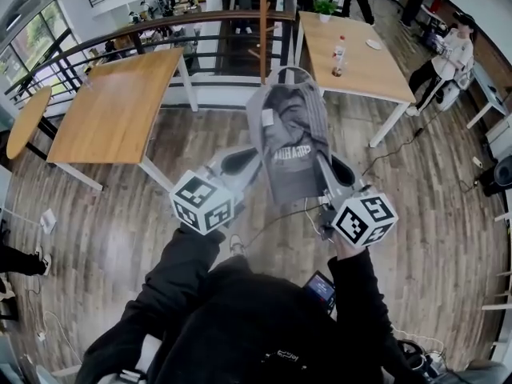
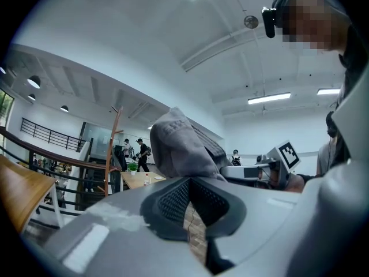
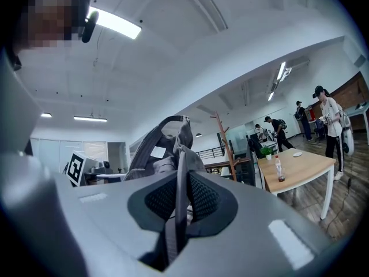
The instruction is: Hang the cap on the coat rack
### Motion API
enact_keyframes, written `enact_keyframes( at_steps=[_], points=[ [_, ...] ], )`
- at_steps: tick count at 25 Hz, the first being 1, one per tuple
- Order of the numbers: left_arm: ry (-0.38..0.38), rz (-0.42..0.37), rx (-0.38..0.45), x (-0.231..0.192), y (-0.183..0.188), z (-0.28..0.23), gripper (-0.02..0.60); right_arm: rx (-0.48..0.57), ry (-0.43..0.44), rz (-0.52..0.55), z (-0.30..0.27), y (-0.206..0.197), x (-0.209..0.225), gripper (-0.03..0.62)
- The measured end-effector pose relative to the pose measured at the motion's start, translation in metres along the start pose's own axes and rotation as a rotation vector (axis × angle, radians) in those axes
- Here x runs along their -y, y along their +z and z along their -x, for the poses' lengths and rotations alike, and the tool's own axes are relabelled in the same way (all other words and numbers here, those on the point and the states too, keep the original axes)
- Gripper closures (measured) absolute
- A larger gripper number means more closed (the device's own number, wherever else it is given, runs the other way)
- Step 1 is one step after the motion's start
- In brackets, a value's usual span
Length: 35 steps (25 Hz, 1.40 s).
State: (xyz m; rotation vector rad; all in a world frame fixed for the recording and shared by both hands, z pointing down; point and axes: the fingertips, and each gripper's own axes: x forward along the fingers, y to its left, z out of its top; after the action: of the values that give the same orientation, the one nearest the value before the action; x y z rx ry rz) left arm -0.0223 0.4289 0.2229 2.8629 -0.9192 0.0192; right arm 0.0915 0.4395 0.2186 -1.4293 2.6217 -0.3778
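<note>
The cap (image 1: 286, 138) is grey fabric, held up in the air with its hollow inside facing the head view, where a white label and some printing show on the lining. Its strap (image 3: 177, 203) runs down between the pads of the right tool (image 3: 182, 175), which pinch it. The coat rack (image 1: 262, 30), a slim wooden pole with short pegs, stands upright beyond the cap by the railing (image 1: 200, 24), not touching the cap.

The plank floor (image 1: 120, 238) carries 2 wooden tabletops and a black cable (image 1: 394, 149). On the right tabletop (image 1: 360, 70) stand a bottle (image 1: 339, 57), a plate (image 1: 374, 44) and a potted plant (image 1: 324, 7).
</note>
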Motion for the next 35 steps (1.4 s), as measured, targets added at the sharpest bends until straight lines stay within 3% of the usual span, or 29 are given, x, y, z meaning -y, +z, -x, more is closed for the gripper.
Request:
enact_keyframes(
  at_steps=[25,35],
  points=[
    [0.024,0.013,-0.013,-0.239,0.025,-0.043,0.578,-0.064,-0.030,0.051,-0.247,0.004,0.025,0.563],
    [0.008,0.010,-0.005,-0.286,0.027,-0.047,0.578,-0.083,0.000,0.070,-0.295,0.003,0.022,0.563]
  ],
)
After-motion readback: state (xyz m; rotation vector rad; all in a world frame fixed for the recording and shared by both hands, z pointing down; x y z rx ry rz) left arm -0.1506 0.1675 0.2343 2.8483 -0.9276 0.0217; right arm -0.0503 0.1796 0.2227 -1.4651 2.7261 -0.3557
